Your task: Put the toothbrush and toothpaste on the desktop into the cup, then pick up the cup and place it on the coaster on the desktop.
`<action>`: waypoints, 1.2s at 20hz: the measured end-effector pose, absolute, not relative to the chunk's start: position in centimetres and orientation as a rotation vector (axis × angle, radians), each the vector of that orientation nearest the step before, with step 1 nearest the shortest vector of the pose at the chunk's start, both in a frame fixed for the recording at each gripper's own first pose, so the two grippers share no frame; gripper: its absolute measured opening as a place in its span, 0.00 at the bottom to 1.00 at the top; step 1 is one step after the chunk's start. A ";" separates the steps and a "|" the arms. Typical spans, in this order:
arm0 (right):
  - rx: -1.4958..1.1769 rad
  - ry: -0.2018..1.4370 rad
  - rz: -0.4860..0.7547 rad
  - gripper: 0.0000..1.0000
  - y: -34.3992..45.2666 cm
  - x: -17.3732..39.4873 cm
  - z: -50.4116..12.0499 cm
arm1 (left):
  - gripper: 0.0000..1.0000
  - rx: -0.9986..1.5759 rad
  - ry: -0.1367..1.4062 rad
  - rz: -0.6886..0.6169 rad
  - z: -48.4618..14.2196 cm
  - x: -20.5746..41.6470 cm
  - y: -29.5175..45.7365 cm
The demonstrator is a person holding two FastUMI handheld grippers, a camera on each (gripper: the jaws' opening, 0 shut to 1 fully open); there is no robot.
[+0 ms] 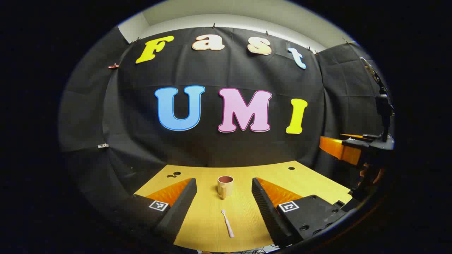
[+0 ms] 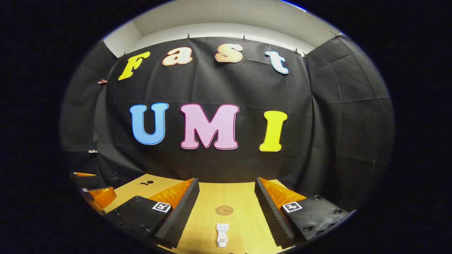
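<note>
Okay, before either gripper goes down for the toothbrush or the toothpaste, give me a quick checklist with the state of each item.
1. Left gripper open, nothing between its fingers: ok.
2. Right gripper open, nothing held: ok.
3. Toothbrush lying flat on the desktop, between the left gripper's fingers in its view: ok.
4. Cup upright, mouth open, standing beyond the toothbrush: ok.
5. Toothpaste flat on the desktop, ahead of the right gripper: ok.
6. Coaster bare, beyond the toothpaste: ok.
</note>
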State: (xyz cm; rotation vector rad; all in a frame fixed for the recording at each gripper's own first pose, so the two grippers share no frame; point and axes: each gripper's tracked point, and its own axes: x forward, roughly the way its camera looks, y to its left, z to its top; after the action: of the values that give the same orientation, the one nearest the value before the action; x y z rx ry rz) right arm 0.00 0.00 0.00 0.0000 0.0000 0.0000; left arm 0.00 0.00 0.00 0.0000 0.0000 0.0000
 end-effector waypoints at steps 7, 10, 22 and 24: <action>-0.003 0.030 -0.002 0.97 -1.1 1.5 -1.5 | 0.97 -0.003 0.022 -0.023 -0.8 1.8 -1.3; -0.006 0.046 0.002 0.97 -1.2 1.9 -2.1 | 0.97 -0.007 0.039 -0.021 -1.3 2.4 -1.5; 0.022 0.147 0.065 0.97 0.9 5.2 -5.1 | 0.97 -0.001 0.064 0.035 -1.9 4.1 -0.7; 0.023 0.178 0.069 0.97 0.9 6.1 -6.3 | 0.97 0.001 0.069 0.055 -2.1 4.3 -0.4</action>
State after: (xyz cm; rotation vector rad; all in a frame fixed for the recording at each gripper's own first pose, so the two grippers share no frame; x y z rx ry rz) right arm 6.07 0.86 -6.34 0.0231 0.1779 0.0686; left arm 4.25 -0.37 -2.06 0.0014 0.0690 0.0546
